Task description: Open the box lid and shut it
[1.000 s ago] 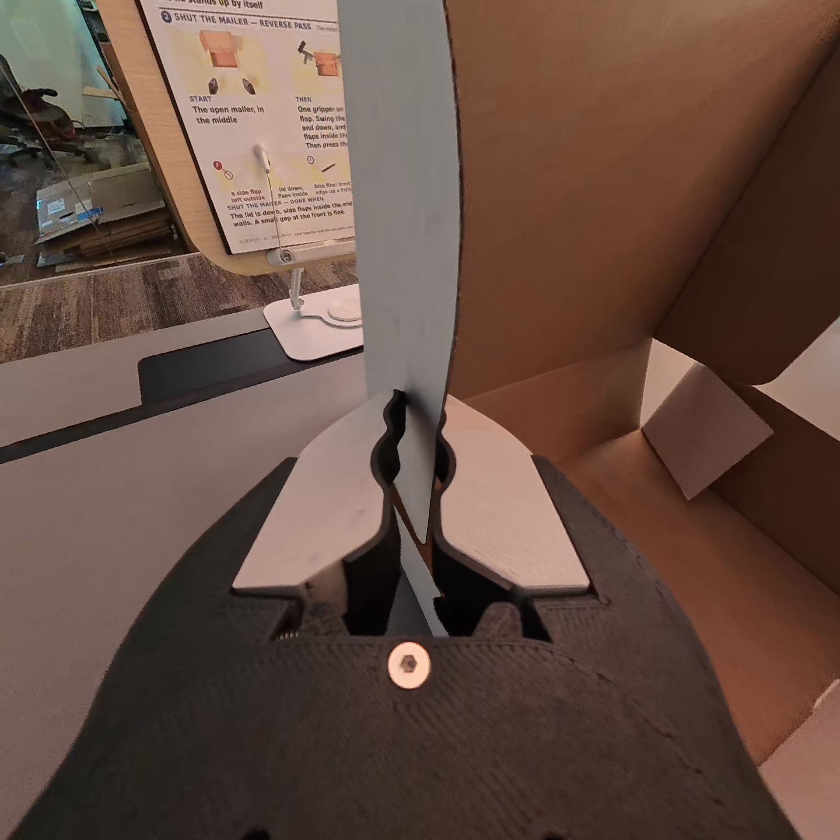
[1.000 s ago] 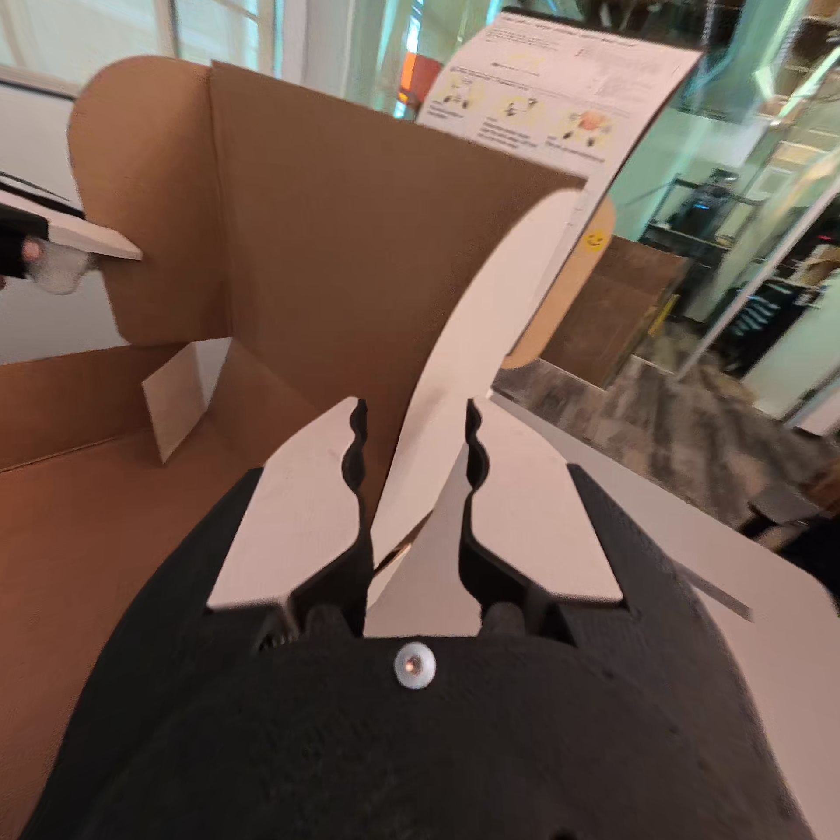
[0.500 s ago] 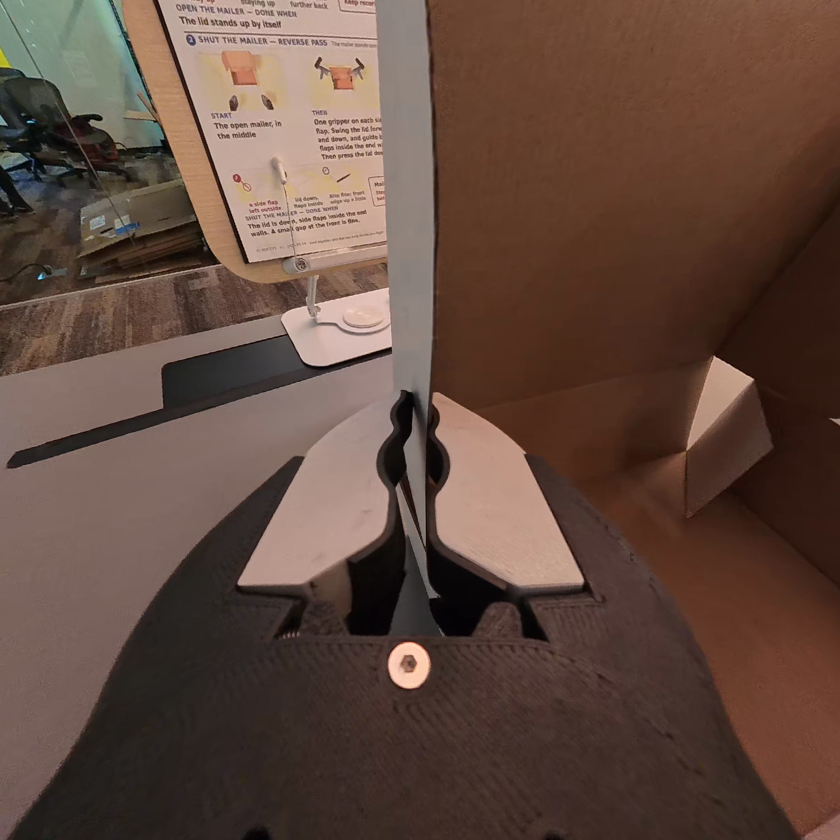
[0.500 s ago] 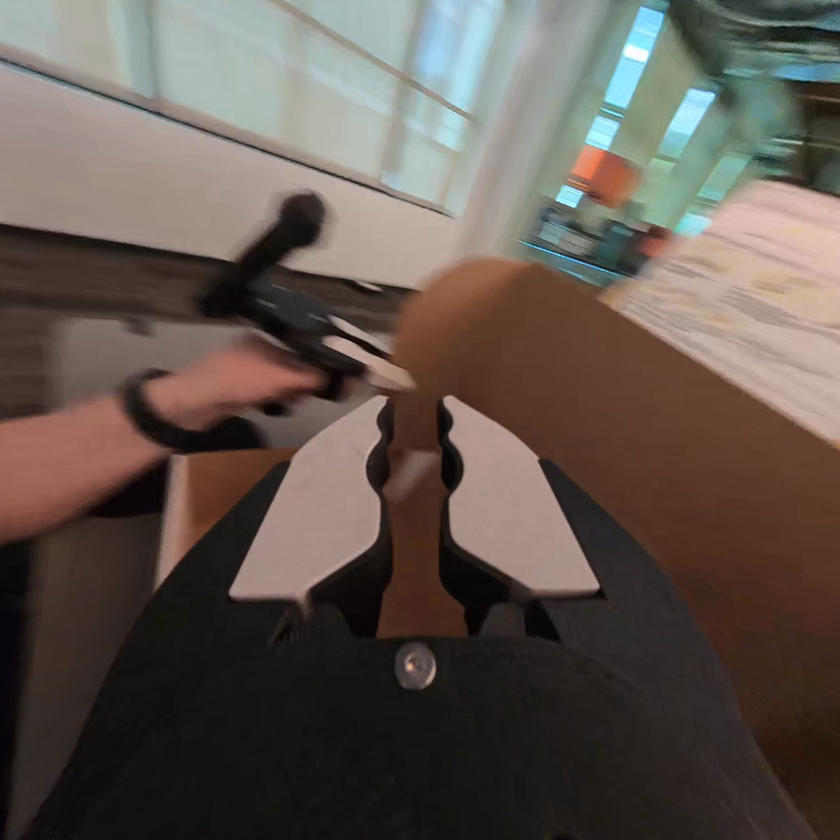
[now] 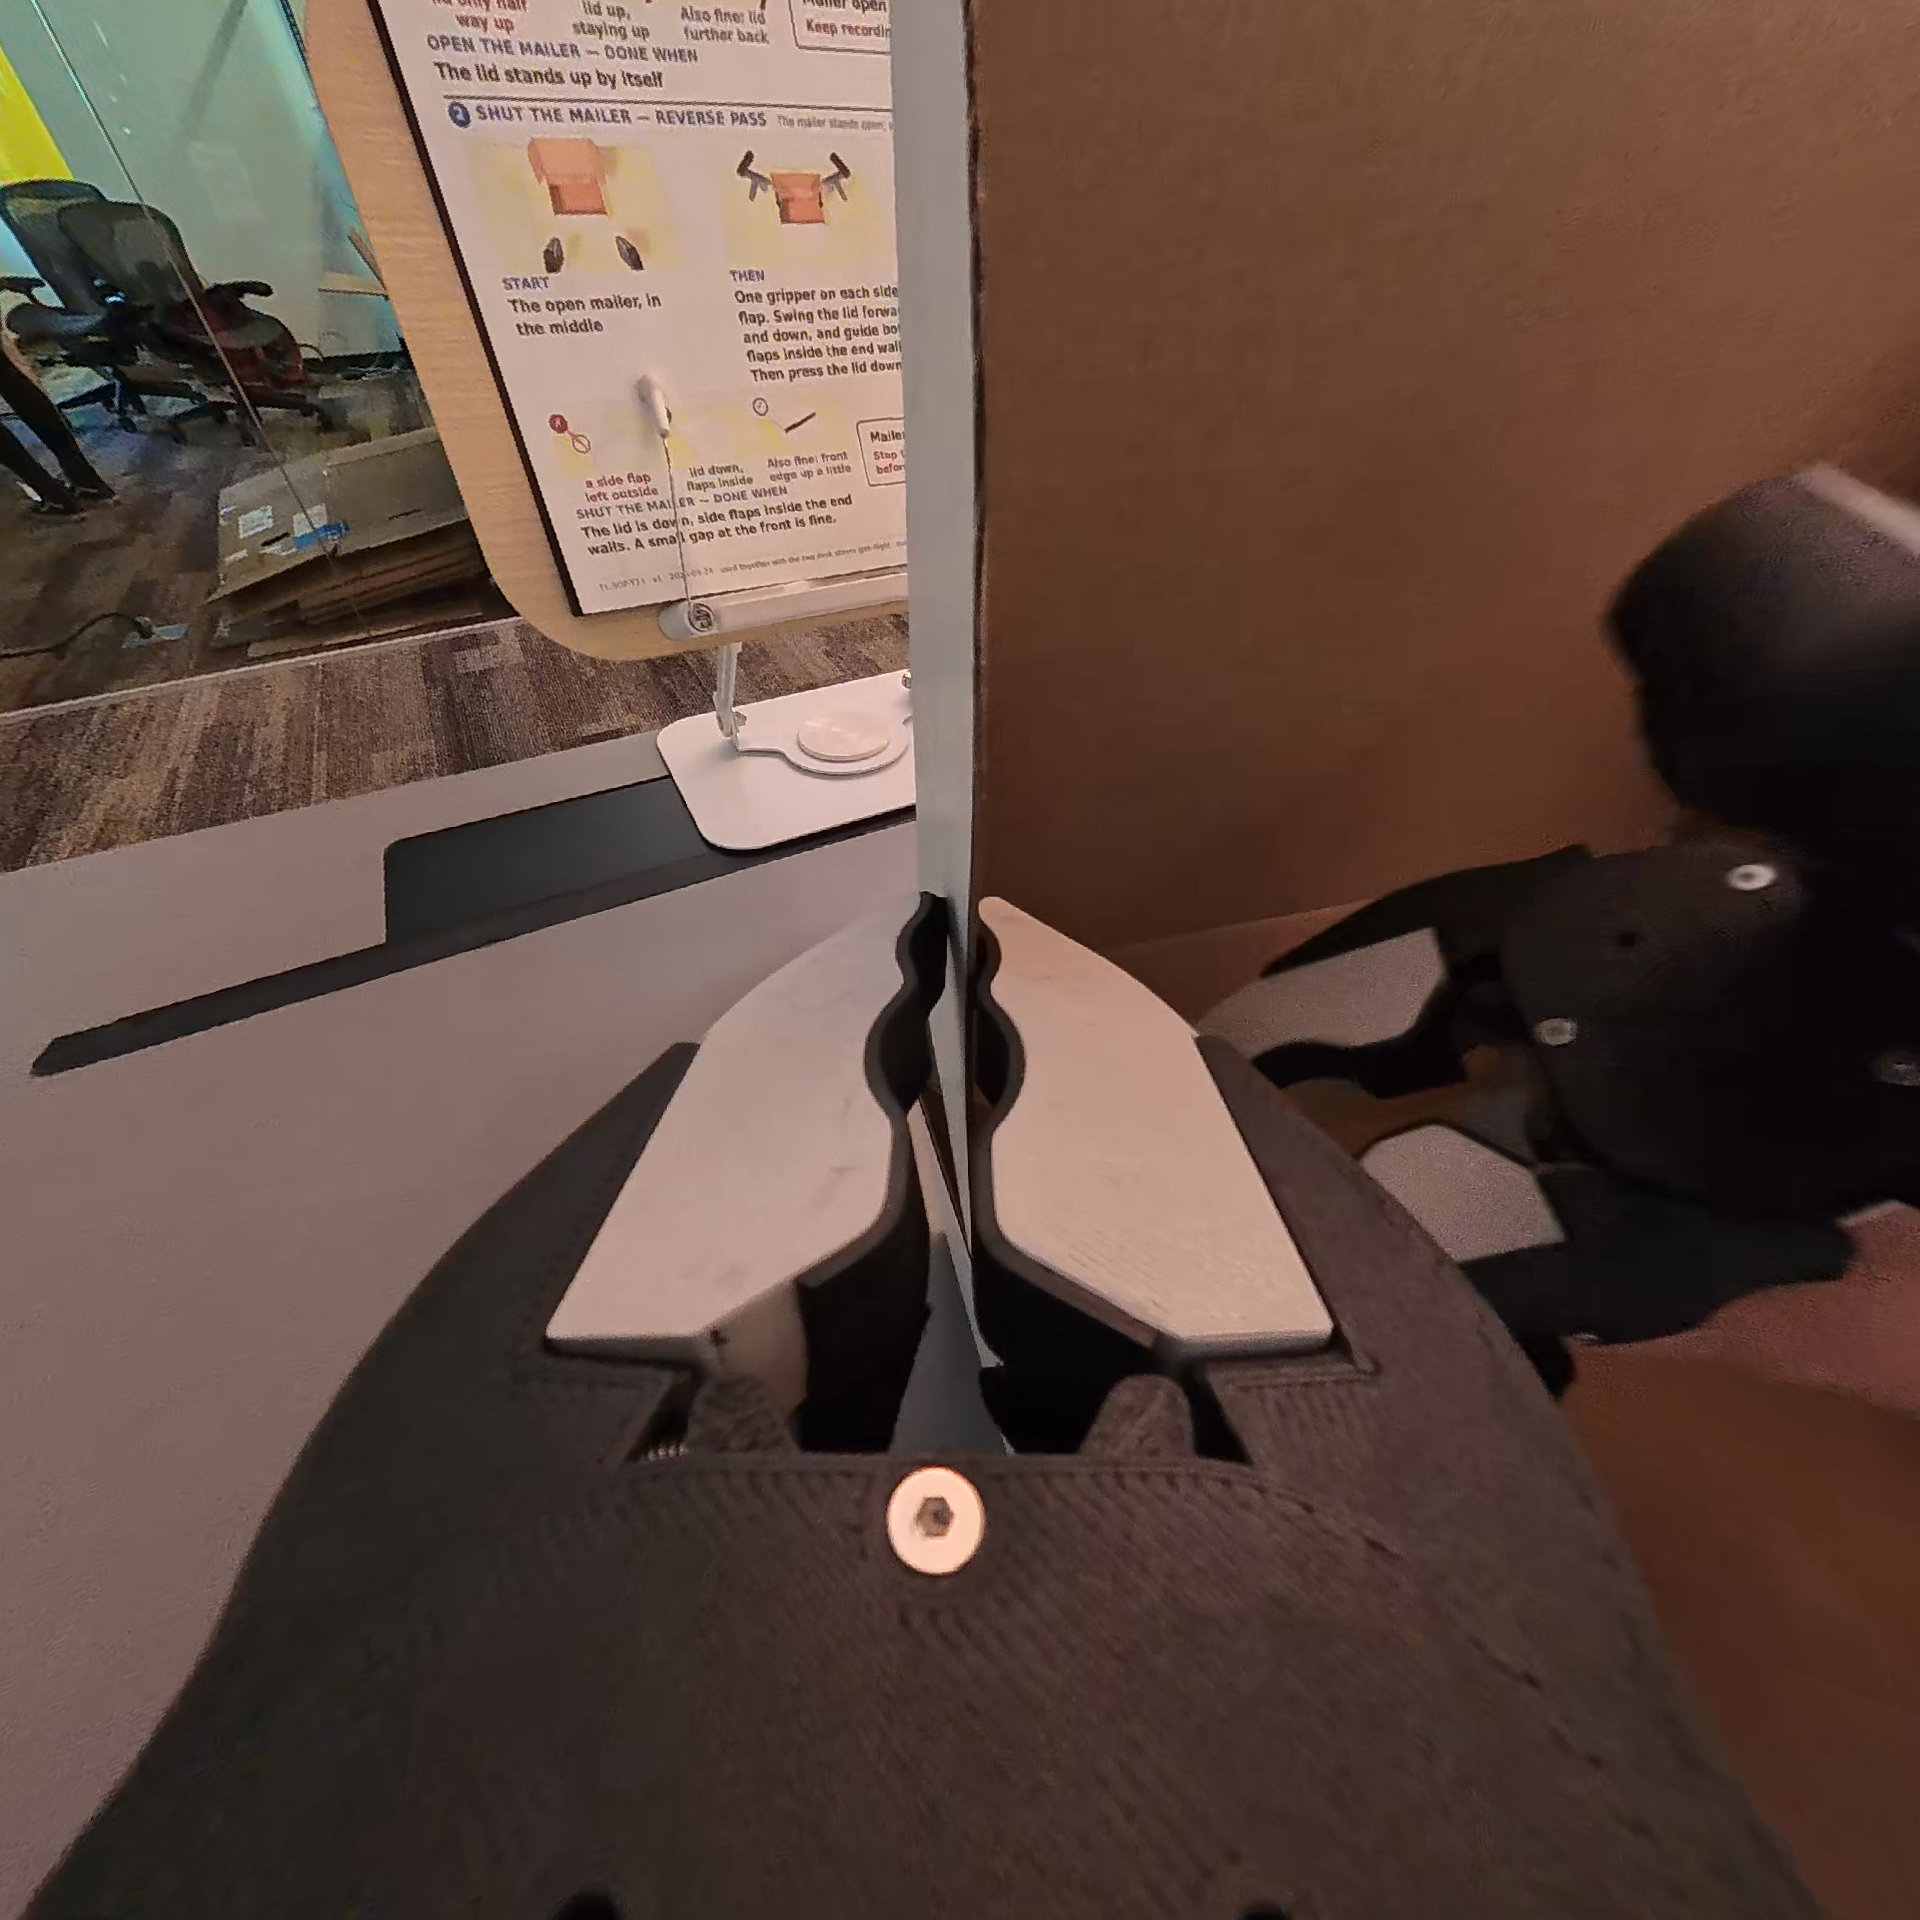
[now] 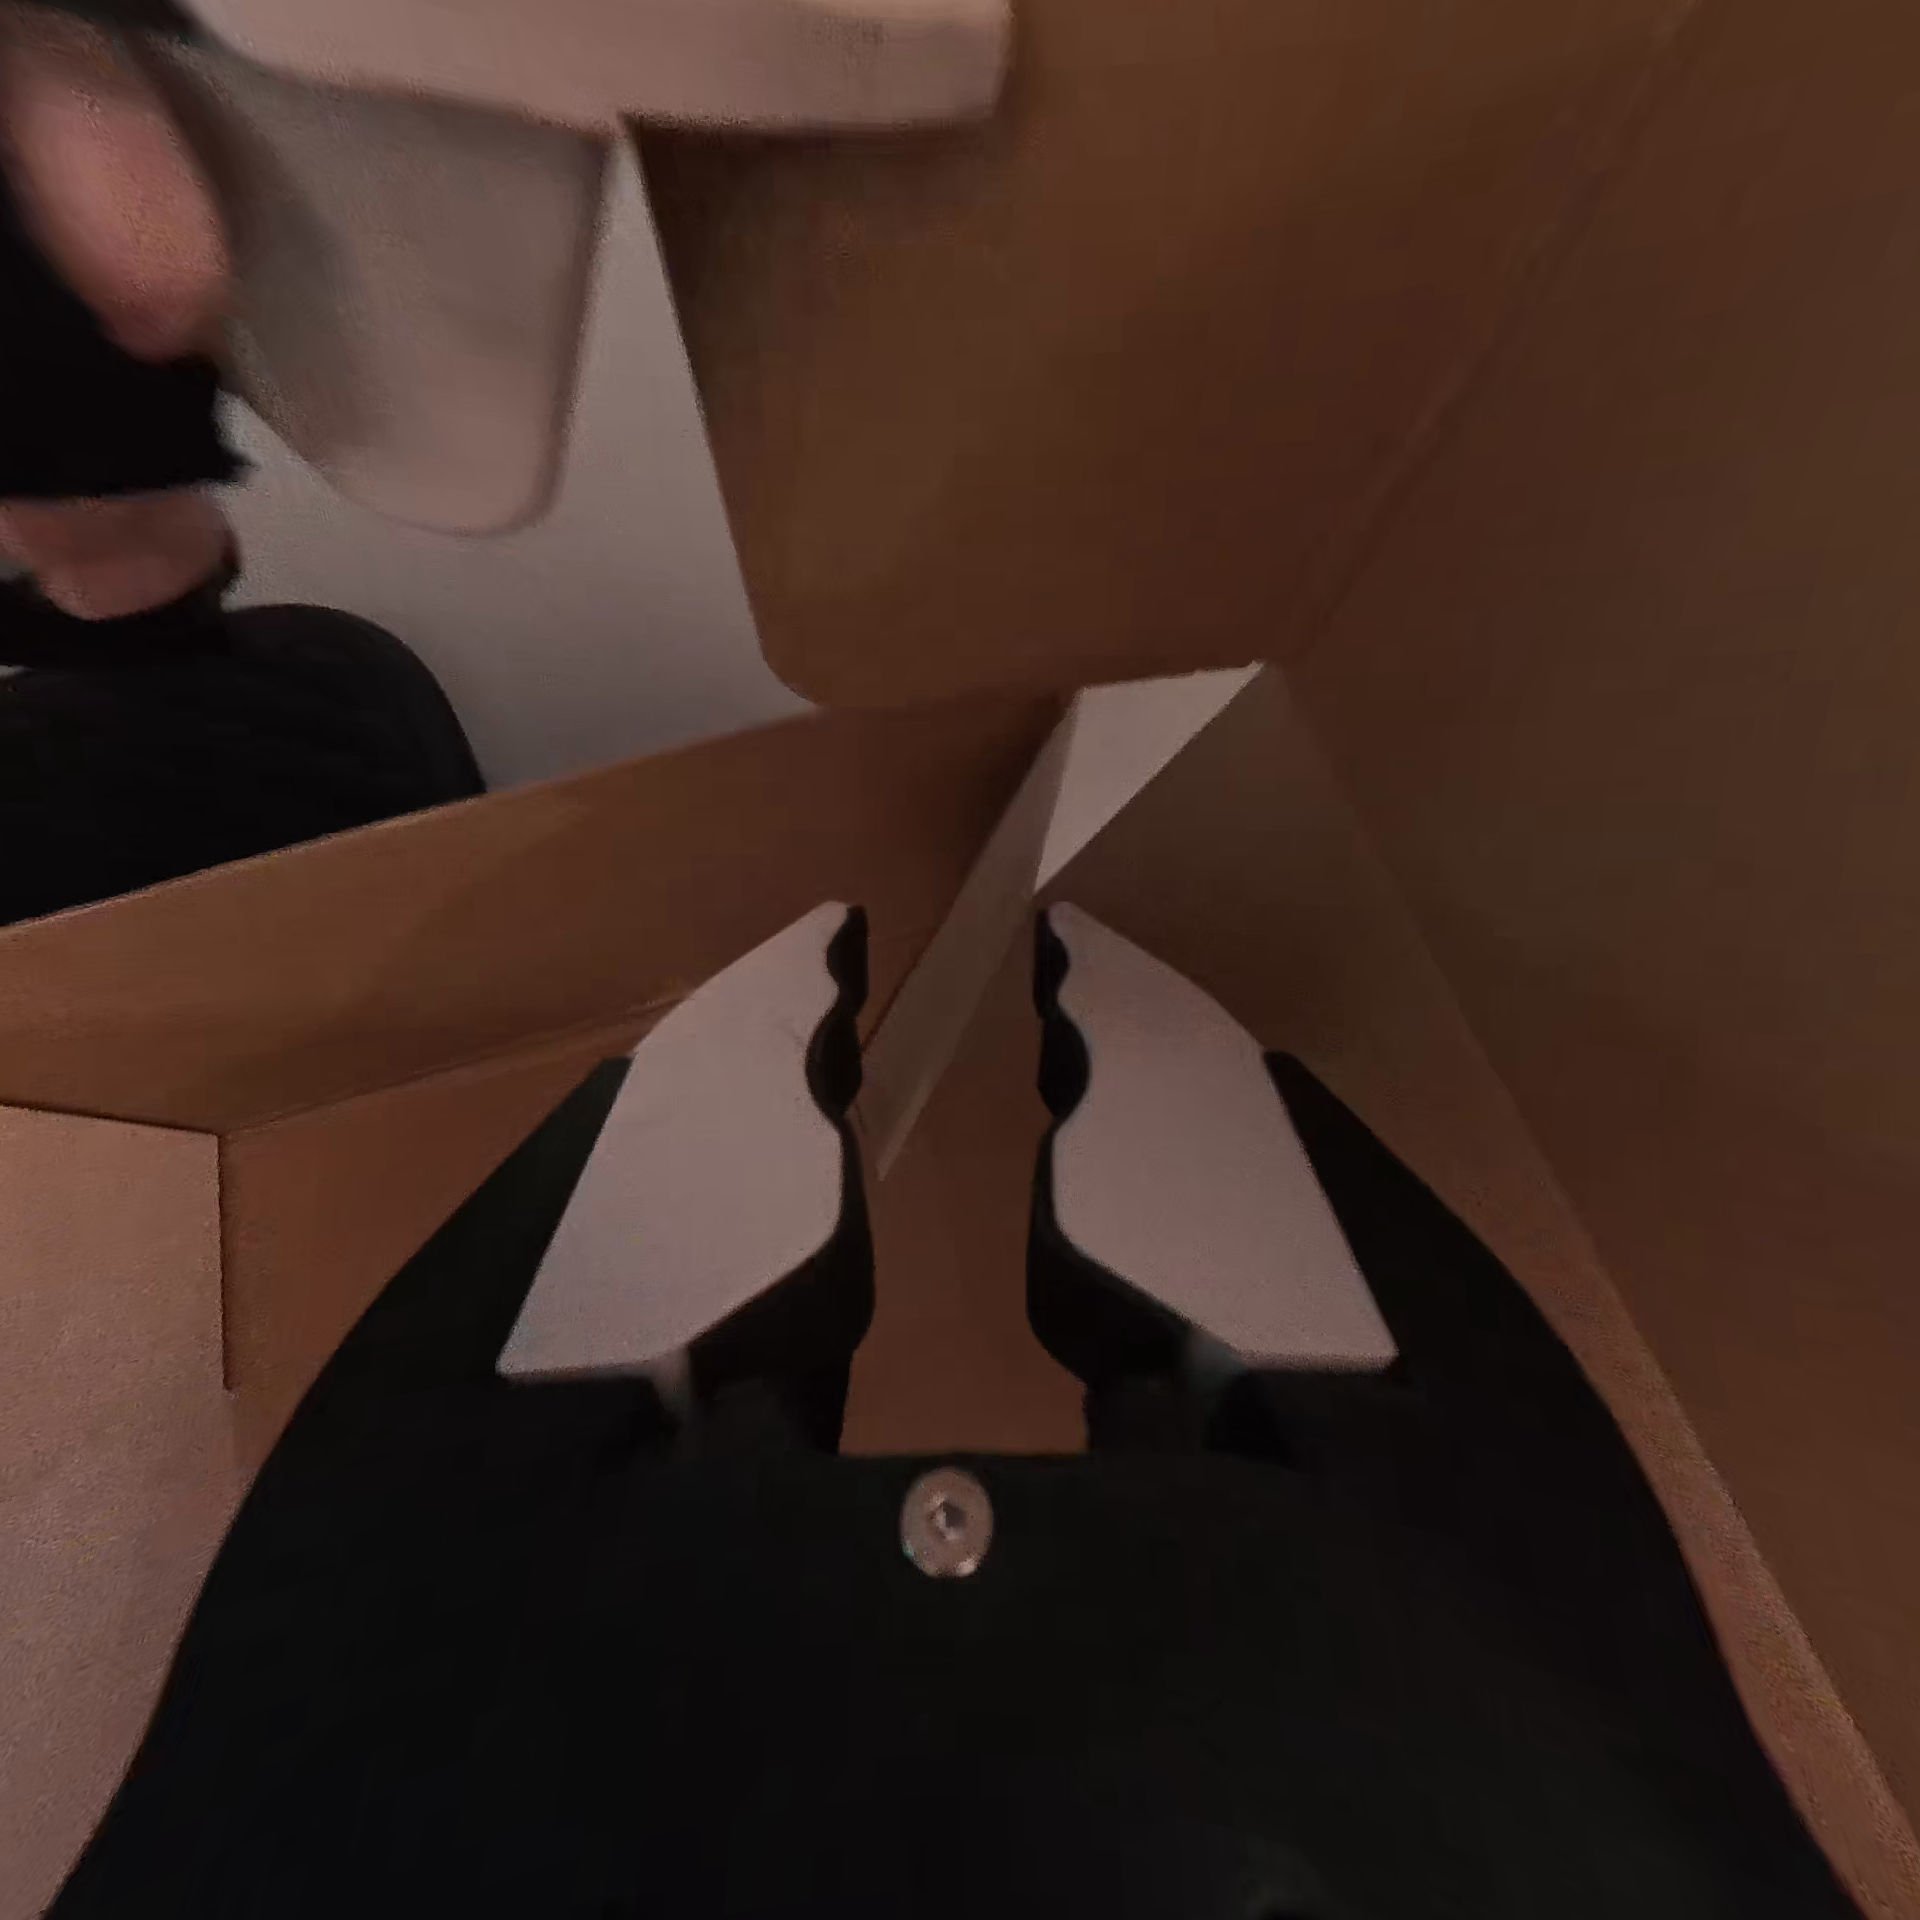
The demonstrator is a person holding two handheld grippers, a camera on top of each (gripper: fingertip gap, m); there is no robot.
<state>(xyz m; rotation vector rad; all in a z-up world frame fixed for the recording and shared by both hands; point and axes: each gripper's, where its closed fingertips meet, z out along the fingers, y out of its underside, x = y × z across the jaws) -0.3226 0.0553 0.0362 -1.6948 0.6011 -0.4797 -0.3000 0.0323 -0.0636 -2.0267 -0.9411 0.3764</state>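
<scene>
Left gripper point(image 5: 951, 935) clamping upright side flap point(image 5: 940, 416) of lid point(image 5: 1403, 416) | right gripper point(image 6: 945, 925) hovering inside box point(image 6: 468, 935), jaws parted, gripping nothing | box sitting on grey table point(image 5: 260, 1195), lid standing open.

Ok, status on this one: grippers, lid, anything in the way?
Left gripper shut on the lid's side flap. Right gripper open, empty, down inside the box. Lid upright. Right gripper sits beneath the lid's closing path.
</scene>
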